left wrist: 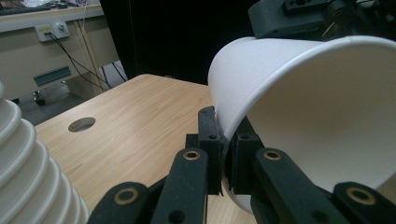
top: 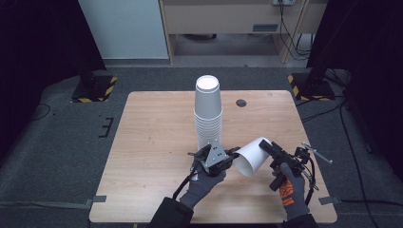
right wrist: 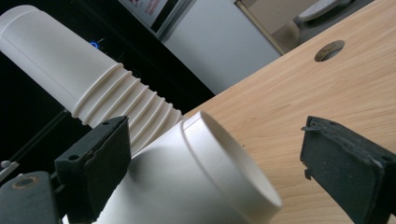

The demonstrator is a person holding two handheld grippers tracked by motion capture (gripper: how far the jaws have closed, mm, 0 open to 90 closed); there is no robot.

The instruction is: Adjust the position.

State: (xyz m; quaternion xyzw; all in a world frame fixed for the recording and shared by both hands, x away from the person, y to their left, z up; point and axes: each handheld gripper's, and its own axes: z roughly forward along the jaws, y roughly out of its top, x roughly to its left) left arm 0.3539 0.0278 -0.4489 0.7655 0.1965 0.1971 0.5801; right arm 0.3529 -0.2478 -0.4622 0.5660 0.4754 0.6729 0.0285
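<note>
High view: a single white cup (top: pixel 253 156) is seen tilted at lower centre-right of the frame, its long axis running from the left gripper (top: pixel 231 154) up-right to the right gripper (top: pixel 263 146). The cup stack (top: pixel 208 114) stands just behind. In the left gripper view the jaws are clamped on the cup's rim wall. In the right gripper view the jaws are spread wide, flanking the cup's base without contact.

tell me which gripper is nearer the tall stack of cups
Left. The left gripper sits right beside the base of the cup stack, pinching the loose cup's rim; the right gripper is farther out, beyond that cup.
</note>
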